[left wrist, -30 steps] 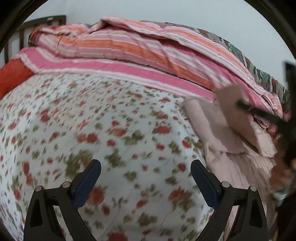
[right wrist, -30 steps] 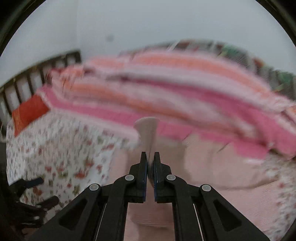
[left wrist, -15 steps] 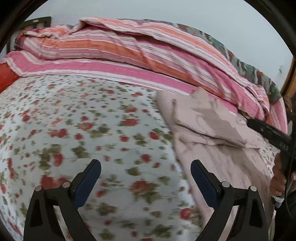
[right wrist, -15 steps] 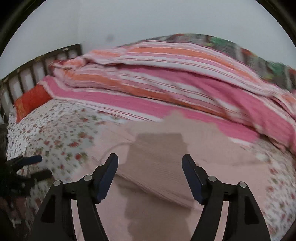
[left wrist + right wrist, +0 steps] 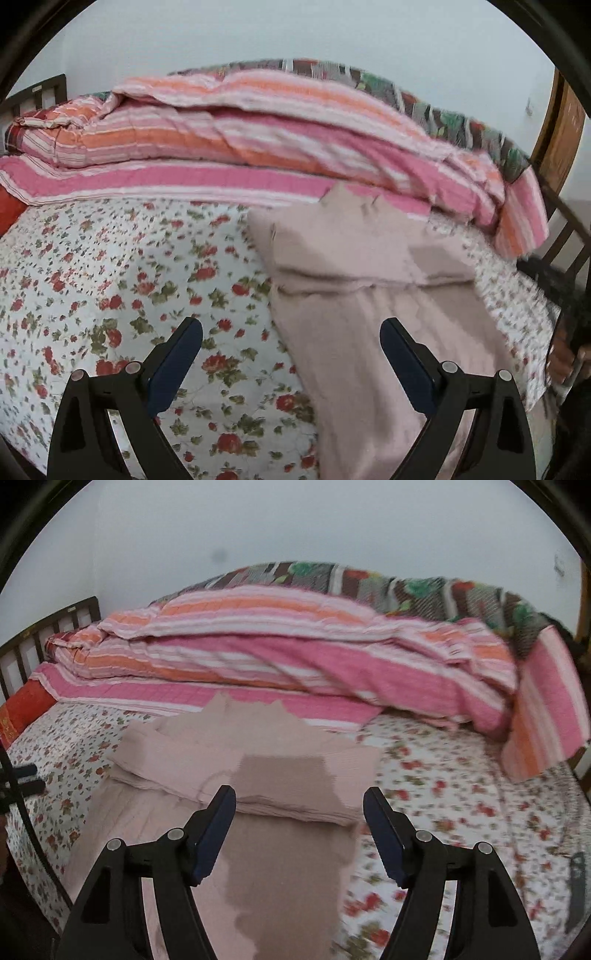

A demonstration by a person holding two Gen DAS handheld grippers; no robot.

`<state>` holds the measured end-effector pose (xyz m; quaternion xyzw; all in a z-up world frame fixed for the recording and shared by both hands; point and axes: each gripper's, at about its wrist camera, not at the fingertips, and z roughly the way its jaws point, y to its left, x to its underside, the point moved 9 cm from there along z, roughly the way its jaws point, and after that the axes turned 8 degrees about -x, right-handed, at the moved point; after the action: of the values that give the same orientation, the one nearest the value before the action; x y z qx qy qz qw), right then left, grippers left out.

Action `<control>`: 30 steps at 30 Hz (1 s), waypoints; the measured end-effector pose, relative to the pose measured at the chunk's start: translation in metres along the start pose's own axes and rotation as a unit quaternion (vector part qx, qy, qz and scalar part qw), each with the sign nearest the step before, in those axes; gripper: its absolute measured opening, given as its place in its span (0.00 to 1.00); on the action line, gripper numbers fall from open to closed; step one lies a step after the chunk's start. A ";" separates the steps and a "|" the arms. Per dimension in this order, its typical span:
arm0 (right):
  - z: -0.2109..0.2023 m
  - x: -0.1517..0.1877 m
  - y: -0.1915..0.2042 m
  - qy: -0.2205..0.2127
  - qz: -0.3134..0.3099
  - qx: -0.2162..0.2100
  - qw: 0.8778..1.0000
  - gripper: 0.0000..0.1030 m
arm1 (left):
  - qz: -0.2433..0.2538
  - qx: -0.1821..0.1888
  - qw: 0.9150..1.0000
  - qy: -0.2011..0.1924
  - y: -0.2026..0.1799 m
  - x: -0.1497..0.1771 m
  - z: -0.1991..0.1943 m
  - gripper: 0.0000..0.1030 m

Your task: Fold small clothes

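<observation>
A pale pink garment (image 5: 354, 280) lies flat on the floral bedsheet (image 5: 110, 266), its far part folded over toward me; it also shows in the right wrist view (image 5: 258, 775). My left gripper (image 5: 291, 350) is open and empty, held above the sheet at the garment's left edge. My right gripper (image 5: 299, 823) is open and empty, held above the near edge of the folded-over part. A dark shadow falls on the cloth under it.
A heap of pink and orange striped quilts (image 5: 240, 147) lies along the far side of the bed, also in the right wrist view (image 5: 295, 653). A dark wooden bed frame (image 5: 22, 646) stands at the left. A red pillow (image 5: 22, 709) lies below it.
My right gripper was shut on a flap of the pink garment, then opened and let it drop folded over. It has drawn back. My left gripper swung right toward the garment.
</observation>
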<state>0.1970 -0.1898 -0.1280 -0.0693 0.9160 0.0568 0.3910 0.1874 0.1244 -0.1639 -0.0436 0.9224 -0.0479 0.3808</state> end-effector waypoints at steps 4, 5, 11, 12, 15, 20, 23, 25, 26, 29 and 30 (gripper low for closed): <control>-0.009 0.026 -0.011 -0.023 0.038 -0.014 0.999 0.75 | -0.031 0.017 0.999 0.004 -0.002 0.007 0.010 0.94; -0.006 0.038 -0.016 -0.017 0.055 -0.011 0.998 0.75 | -0.035 0.021 0.999 0.011 -0.003 0.011 0.014 0.93; 0.024 0.063 -0.031 0.014 0.104 -0.015 0.994 0.70 | -0.033 0.007 0.999 0.019 -0.001 0.018 0.041 0.81; 0.031 0.064 -0.033 0.024 0.108 -0.019 0.994 0.63 | -0.029 0.004 0.999 0.019 -0.001 0.018 0.047 0.76; 0.052 0.061 -0.040 0.043 0.110 -0.011 0.993 0.43 | -0.027 0.003 1.000 0.012 -0.003 0.013 0.061 0.62; 0.079 0.046 -0.052 0.042 0.132 -0.023 0.990 0.39 | -0.031 0.017 0.999 0.012 -0.012 -0.003 0.093 0.60; 0.093 0.037 -0.058 0.044 0.138 -0.020 0.989 0.39 | -0.035 0.007 0.999 0.018 -0.014 -0.013 0.116 0.60; 0.106 0.034 -0.063 0.051 0.145 -0.020 0.988 0.39 | -0.048 -0.003 0.999 0.023 -0.010 -0.019 0.130 0.60; 0.111 0.032 -0.064 0.054 0.147 -0.020 0.987 0.39 | -0.055 -0.007 0.998 0.023 -0.008 -0.021 0.136 0.60; 0.125 0.031 -0.071 0.065 0.153 -0.012 0.986 0.39 | -0.072 -0.002 0.997 0.031 -0.005 -0.025 0.150 0.33; 0.130 0.032 -0.073 0.072 0.152 -0.006 0.986 0.39 | -0.075 0.001 0.997 0.035 -0.005 -0.024 0.154 0.21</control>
<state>0.2799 -0.2438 -0.2439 0.0646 0.9412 0.1164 0.3107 0.3134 0.1136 -0.2550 -0.1107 0.9292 -0.0783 0.3437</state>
